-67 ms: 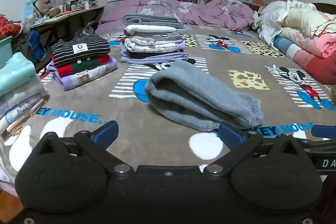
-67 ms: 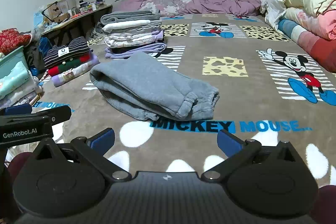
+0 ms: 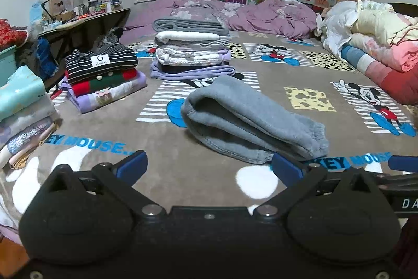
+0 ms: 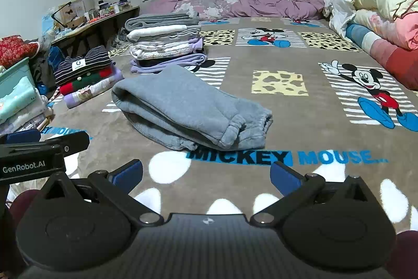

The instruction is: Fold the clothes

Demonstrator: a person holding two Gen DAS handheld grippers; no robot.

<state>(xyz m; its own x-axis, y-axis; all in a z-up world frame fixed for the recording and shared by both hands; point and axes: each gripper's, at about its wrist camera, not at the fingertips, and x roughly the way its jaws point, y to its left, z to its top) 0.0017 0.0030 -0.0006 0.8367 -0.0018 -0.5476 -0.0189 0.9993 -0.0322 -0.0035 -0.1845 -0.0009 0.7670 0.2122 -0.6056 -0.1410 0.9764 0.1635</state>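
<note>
**On the blanket ahead of both tongs: grey sweatpants, folded**

Ahead of us the grey sweatpants point(image 3: 250, 122) lie folded on the Mickey Mouse blanket point(image 3: 183, 169), cuffs toward the right. Our left gripper point(image 3: 209, 169) hangs with jaws spread wide and nothing between them, the pants just beyond its right fingertip. Our right gripper point(image 4: 206, 173) is likewise released, and the pants point(image 4: 188, 106) sit slightly left of its centre, apart from both fingers. Beyond them stands a tall folded stack point(image 3: 192, 49).

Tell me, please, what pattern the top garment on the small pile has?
The top garment has black and white stripes, clearest in the left wrist view.
</note>
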